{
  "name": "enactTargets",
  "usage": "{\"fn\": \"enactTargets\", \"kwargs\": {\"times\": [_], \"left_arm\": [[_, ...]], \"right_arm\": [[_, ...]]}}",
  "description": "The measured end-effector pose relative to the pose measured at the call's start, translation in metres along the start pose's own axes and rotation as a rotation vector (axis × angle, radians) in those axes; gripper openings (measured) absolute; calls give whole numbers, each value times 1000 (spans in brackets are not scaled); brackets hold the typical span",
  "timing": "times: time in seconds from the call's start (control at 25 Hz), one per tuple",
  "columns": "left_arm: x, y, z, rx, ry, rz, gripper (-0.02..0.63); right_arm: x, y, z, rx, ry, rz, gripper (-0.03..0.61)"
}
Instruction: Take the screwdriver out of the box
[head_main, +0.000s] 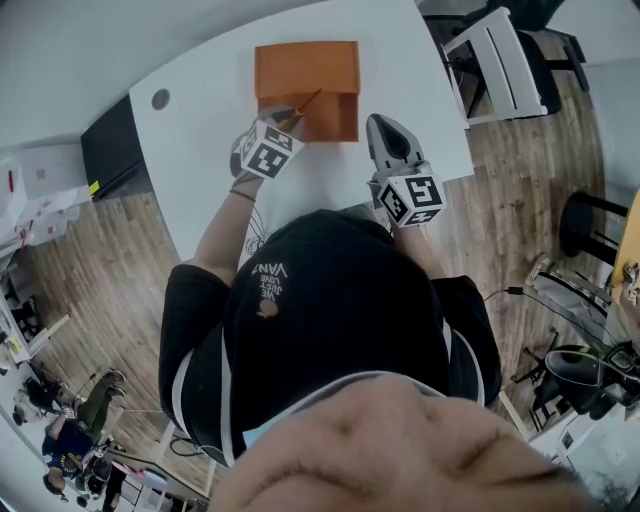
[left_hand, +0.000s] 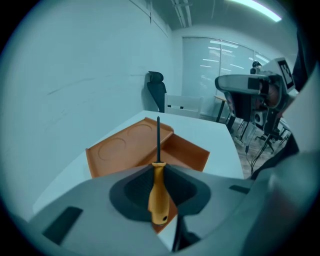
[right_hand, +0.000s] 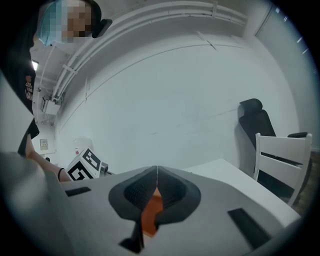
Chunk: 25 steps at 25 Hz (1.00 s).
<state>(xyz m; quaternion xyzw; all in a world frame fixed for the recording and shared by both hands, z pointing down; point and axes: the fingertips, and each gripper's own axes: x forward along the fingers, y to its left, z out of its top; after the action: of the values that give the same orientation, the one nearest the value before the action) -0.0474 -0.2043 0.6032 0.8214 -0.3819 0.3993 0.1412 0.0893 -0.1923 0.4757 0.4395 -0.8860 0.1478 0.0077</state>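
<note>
Table (head_main: 200, 130) — only left gripper view shows screwdriver (left_hand: 158, 172) clamped.

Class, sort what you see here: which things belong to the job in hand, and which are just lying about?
Job: orange-handled metal screwdriver, open orange box, left gripper clamping the handle.
Lying about: white slatted chair, black office chair.

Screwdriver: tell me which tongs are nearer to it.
Left. The left tongs grip the screwdriver by its handle above the box; the right tongs hang shut beside the box.
</note>
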Motion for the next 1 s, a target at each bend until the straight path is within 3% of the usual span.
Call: {"fn": "enactTargets", "kwargs": {"times": [0.44, 1.0], "left_arm": [[-49, 6, 31, -129, -223, 50, 77], [-96, 8, 38, -198, -388, 90, 77]], "right_arm": [[-6, 15, 2, -17, -10, 10, 12], [-16, 32, 2, -21, -24, -20, 12]]}}
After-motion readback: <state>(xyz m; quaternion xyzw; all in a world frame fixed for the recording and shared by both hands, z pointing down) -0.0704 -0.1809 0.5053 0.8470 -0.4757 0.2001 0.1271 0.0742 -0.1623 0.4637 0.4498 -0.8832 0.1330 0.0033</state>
